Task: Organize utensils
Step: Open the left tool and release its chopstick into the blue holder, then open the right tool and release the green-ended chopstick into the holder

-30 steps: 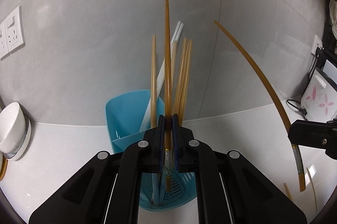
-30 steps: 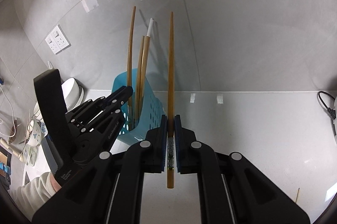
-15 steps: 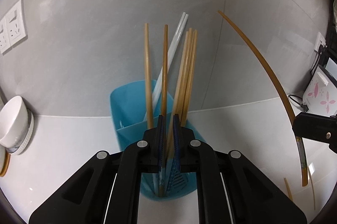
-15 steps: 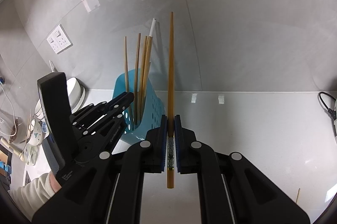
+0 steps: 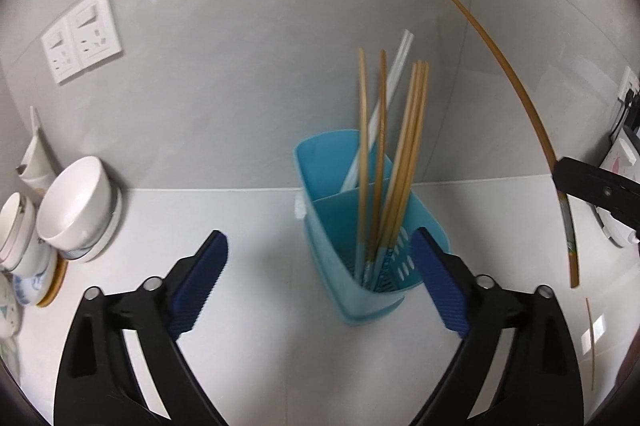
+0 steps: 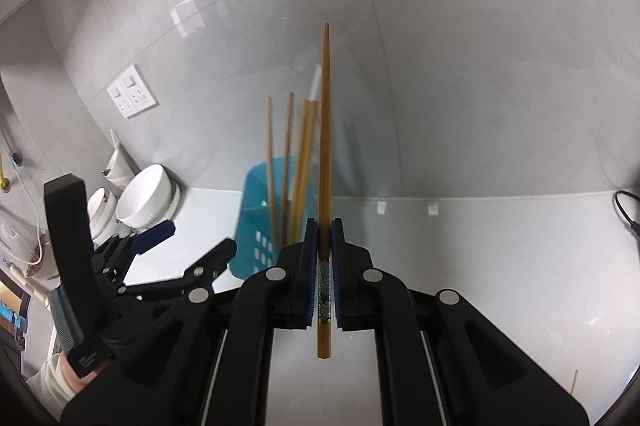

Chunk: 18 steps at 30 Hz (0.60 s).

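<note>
The worktop (image 5: pixel 248 266) was a glossy white surface meeting a wall of large pale grey tiles (image 5: pixel 280 45) along a straight seam. A white double wall socket plate (image 5: pixel 82 35) was fixed to the tiles at the left. Below it, at the left edge of the worktop, stood a group of white ceramic bowls and cups (image 5: pixel 74 203), one bowl resting on a round board. A black cable (image 6: pixel 626 209) lay at the far right of the worktop. A thin wooden stick (image 5: pixel 591 342) lay loose on the surface at the right.

The light-blue perforated plastic utensil holder (image 5: pixel 340 226) stood upright on the worktop near the wall. Its front compartment held several tan wooden chopsticks (image 5: pixel 404 161) on end, leaning toward the right; a white chopstick (image 5: pixel 394 69) leaned behind them.

The left tongs (image 5: pixel 320 282) were opening, blue pads spread wide either side of the holder, with nothing gripped between them. The right tongs (image 6: pixel 324 274) were clamped narrow on a single amber-brown chopstick (image 6: pixel 325 145), held nearly upright with its tip uppermost and apart from the holder. A patterned band marked the chopstick's thick end; no lettering there could be read. No legible brand or label was found elsewhere.
</note>
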Each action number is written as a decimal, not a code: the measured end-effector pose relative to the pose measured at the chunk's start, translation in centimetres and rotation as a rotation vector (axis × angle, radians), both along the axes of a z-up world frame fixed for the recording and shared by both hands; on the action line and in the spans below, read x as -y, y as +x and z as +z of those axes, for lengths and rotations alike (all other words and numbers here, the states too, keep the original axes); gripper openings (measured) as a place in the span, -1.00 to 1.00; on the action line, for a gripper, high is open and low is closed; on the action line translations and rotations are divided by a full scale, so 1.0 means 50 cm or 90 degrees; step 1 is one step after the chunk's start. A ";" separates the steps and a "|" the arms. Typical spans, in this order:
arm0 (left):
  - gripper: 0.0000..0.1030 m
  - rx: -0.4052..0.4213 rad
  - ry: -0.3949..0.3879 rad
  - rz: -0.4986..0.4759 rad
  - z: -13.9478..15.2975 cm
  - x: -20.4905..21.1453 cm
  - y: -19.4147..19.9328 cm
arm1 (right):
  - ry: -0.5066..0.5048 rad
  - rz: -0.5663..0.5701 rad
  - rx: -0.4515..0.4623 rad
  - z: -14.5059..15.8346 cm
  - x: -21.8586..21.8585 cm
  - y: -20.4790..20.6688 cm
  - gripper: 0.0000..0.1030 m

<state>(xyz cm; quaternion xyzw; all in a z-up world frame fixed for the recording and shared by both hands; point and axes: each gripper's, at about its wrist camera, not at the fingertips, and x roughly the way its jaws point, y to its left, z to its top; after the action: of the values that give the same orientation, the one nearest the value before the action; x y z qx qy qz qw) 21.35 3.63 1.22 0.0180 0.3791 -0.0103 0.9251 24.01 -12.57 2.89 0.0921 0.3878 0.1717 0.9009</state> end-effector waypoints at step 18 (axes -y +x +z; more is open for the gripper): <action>0.88 0.002 -0.024 0.071 0.043 -0.117 -0.031 | -0.012 0.057 0.079 0.028 -0.123 0.048 -0.88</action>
<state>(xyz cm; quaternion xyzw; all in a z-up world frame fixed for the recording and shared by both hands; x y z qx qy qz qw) 19.79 9.49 3.38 -0.0208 0.3775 0.0343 0.9251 26.40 -6.41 4.29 0.0550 0.3368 0.2137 0.9153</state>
